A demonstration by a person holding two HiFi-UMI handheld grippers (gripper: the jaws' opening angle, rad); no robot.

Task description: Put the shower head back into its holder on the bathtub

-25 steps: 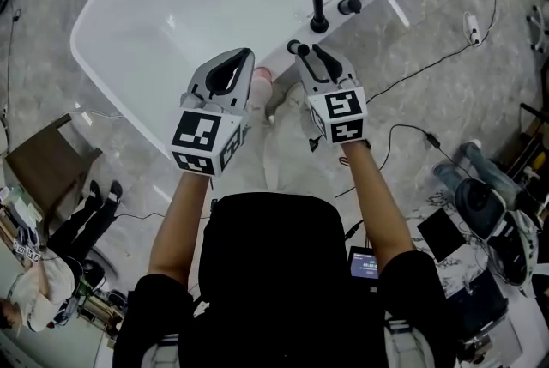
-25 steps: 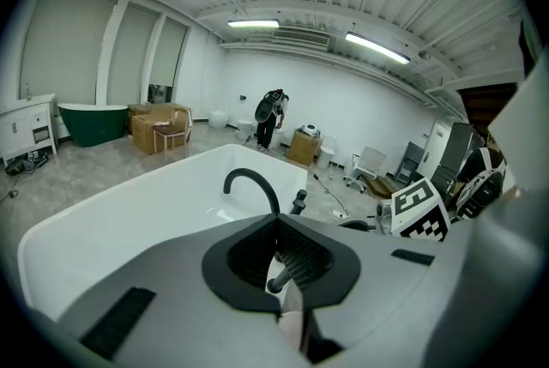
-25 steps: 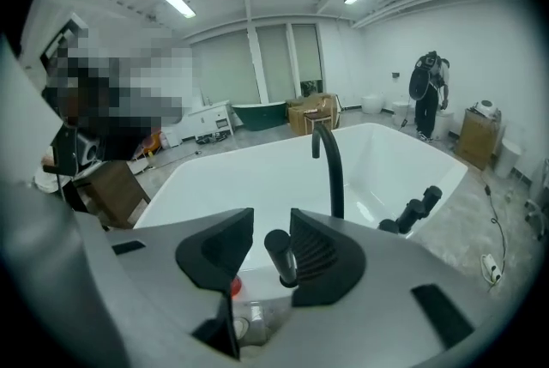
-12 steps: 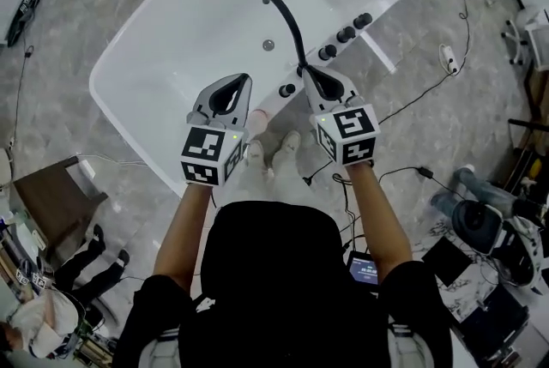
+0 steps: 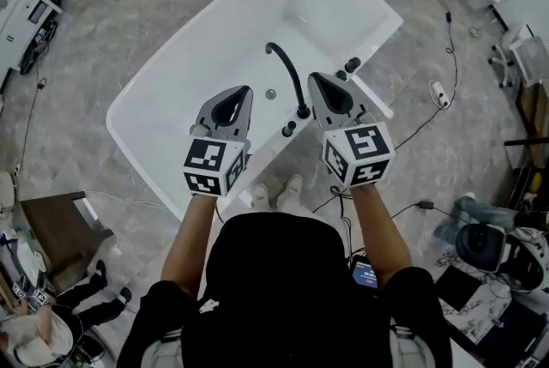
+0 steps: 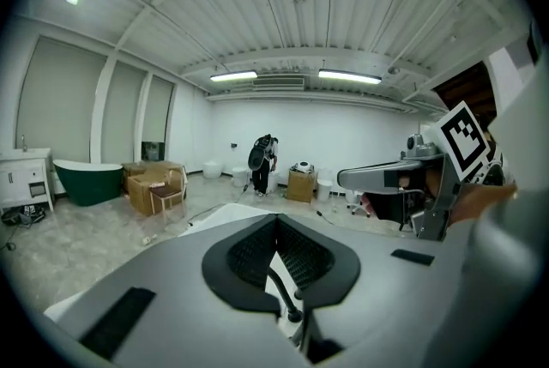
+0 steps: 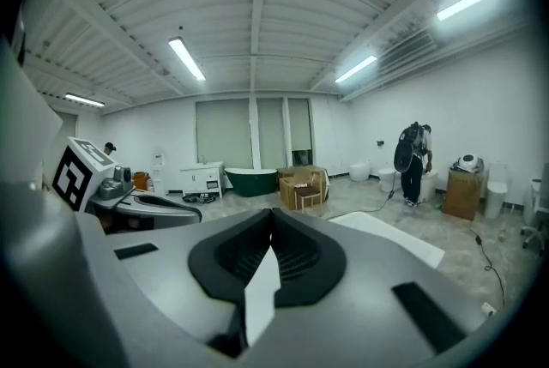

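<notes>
A white freestanding oval bathtub [image 5: 197, 57] stands on a grey marbled floor, seen from high above. Along its right rim runs a row of black fittings. There is a tall curved black faucet spout [image 5: 293, 79] arching over the basin, round black knobs [image 5: 353, 63] farther along, and nearest the person a small black stub [image 5: 289, 128]. I take that stub to be the black hand shower head, sitting upright in its holder on the rim, though it is too small here to be sure. If so, the task looks finished.

The left gripper [image 5: 244, 92] and the right gripper [image 5: 313, 79] are both held well above the tub, side by side with the spout between them, touching nothing. On each, the jaws are together at the tips and hold nothing. Each gripper's own view shows only a sliver of the white tub through the hollow behind the closed tips.

Should the shower head need reseating, I would expect a light, rigid piece with a smooth dark finish that could slip under hard pads. A hose, not visible here, would probably pull back on it from below. The best hold would be across the slim handle just under the head, squeezing firmly but not hard. It should be kept upright so that its lower end drops straight into the holder without scraping the glossy rim.
</notes>
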